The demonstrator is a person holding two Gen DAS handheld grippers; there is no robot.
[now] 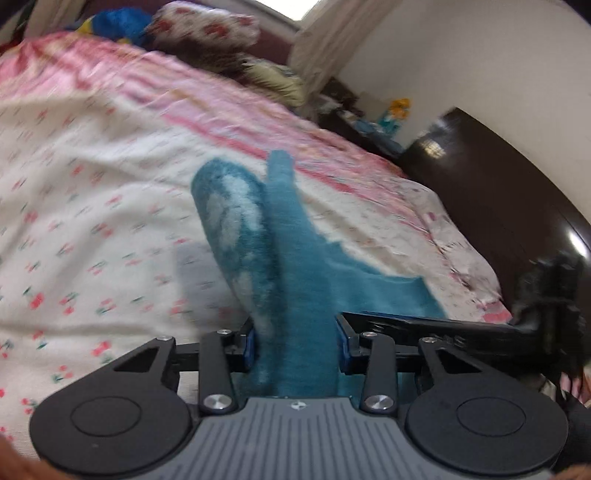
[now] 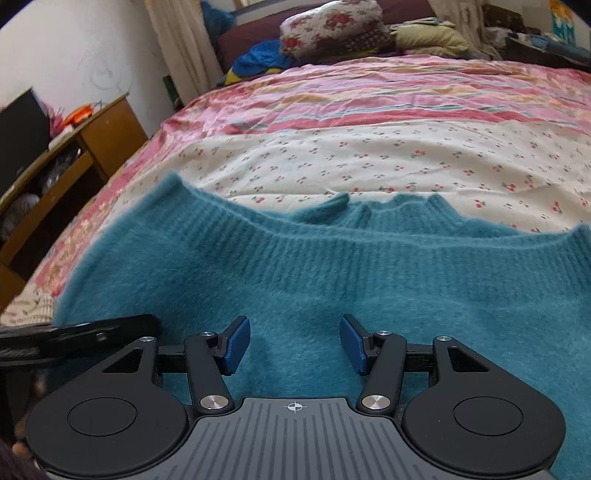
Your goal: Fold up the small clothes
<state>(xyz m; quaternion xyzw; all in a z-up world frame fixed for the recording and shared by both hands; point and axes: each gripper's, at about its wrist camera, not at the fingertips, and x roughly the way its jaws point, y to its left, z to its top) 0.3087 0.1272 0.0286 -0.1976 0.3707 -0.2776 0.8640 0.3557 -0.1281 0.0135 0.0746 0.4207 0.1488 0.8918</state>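
A fluffy teal sweater (image 2: pixel 332 280) lies spread on the bed, its ribbed hem towards the far side. My right gripper (image 2: pixel 295 343) hovers low over its middle, open, blue pads apart and pinching nothing. In the left wrist view a bunched sleeve of the teal sweater (image 1: pixel 291 258) rises from the bed, showing a pale patterned patch. It runs back between the blue pads of my left gripper (image 1: pixel 297 347), which is shut on it. The right gripper (image 1: pixel 443 326) shows as a black bar just to the right. The left gripper (image 2: pixel 92 330) reaches in at the lower left of the right wrist view.
The bed (image 2: pixel 369 155) has a cherry-print cream sheet with pink striped borders. Folded blankets and pillows (image 2: pixel 332 29) pile at its head. A wooden desk (image 2: pixel 85 147) stands at the left side, and dark wooden furniture (image 1: pixel 498 184) runs along the other side.
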